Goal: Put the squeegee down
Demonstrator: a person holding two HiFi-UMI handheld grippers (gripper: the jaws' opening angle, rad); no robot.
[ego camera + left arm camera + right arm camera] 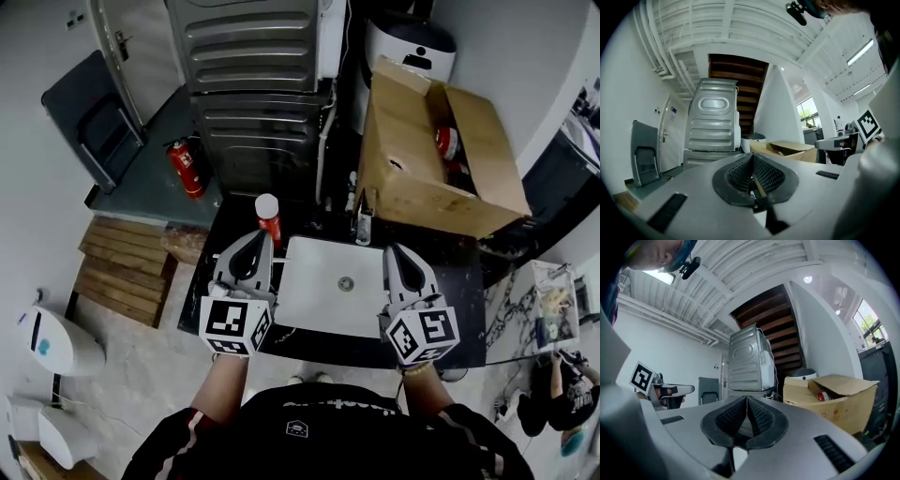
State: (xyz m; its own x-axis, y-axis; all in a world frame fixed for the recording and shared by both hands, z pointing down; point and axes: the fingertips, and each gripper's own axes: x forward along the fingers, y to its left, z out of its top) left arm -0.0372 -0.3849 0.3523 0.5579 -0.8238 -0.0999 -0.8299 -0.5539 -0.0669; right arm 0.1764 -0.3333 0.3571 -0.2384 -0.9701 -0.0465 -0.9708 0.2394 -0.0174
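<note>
No squeegee shows in any view. In the head view both grippers are held level side by side above the front of a white sink (314, 300) set in a dark counter (466, 305). My left gripper (255, 242) is over the sink's left edge, and its jaws are shut with nothing between them. Over the sink's right edge, my right gripper (397, 255) is shut as well, and empty. The left gripper view shows its ribbed pads meeting at the tips (751, 157). The right gripper view shows the same, pads closed together (746, 401).
A red can with a white cap (268, 216) stands at the counter's back left, just beyond the left gripper. An open cardboard box (412, 159) sits behind the sink to the right. A grey metal appliance (253, 84), a fire extinguisher (187, 169) and a wooden pallet (122, 267) are behind and left.
</note>
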